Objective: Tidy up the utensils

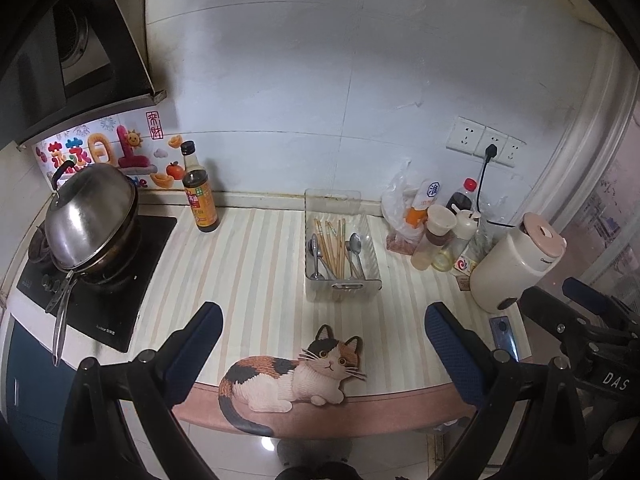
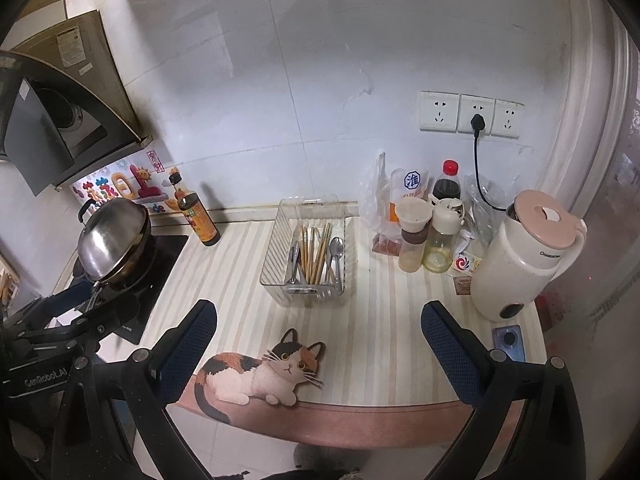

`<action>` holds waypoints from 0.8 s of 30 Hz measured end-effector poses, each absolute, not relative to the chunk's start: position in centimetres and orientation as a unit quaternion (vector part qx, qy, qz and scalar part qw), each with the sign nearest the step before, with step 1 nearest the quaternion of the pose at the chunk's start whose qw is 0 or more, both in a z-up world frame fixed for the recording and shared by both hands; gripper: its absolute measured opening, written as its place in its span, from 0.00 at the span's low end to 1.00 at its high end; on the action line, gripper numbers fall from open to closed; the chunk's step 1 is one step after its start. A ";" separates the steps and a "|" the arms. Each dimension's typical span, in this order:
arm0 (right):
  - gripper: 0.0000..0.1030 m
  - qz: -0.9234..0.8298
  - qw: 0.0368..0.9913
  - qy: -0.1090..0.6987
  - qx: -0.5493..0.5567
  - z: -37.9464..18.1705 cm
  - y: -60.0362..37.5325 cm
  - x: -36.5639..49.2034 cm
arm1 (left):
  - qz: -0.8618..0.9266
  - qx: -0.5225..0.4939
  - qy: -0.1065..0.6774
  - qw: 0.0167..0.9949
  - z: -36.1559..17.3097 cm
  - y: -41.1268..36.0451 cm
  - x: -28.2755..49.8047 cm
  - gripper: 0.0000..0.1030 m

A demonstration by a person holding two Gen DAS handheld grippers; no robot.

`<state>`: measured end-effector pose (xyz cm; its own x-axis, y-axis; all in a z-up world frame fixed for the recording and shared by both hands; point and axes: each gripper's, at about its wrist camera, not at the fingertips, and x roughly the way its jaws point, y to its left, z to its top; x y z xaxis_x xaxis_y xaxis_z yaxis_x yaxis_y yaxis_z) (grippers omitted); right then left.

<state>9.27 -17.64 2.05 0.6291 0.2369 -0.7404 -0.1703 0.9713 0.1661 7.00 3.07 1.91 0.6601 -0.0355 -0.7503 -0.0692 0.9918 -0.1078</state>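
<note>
Both grippers are hanging back off the counter edge here, the left gripper (image 1: 322, 344) and the right gripper (image 2: 318, 344) each showing its blue pads spread wide with nothing between them. By the look of it, this is either the opening or the very close of the job, since the chopsticks (image 1: 334, 250) and spoons (image 1: 354, 250) are all lying inside the clear bin (image 1: 372, 256), at centre frame in both views. The bin is sitting well apart from both tools, above the gap between the fingers, with the cat-shaped mat (image 1: 296, 376) lying between bin and fingertips. In the right wrist view the utensils (image 2: 316, 258) are looking jumbled, wooden sticks in the middle, metal on either side. If sorting remains, the next move is calling for a reach forward and down over the mat, then a narrow pinch on one thin handle without dragging its neighbours.
</note>
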 end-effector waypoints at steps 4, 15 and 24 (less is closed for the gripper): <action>1.00 0.115 0.901 0.417 0.042 1.7 -17.7 9.4 | 0.011 -0.061 0.412 0.909 1.8 3.1 7.1 1.00; 1.00 0.127 0.897 0.421 0.041 1.3 -18.1 10.2 | 0.027 -0.052 0.412 0.909 1.6 2.7 7.4 1.00; 1.00 0.127 0.895 0.425 0.043 1.1 -18.0 10.2 | 0.032 -0.051 0.413 0.909 1.7 2.8 7.3 1.00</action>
<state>10.23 -17.97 1.06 0.6068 0.2646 -0.7495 -0.1913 0.9639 0.1853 7.32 2.84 1.66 0.6566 0.0159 -0.7541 -0.0997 0.9928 -0.0659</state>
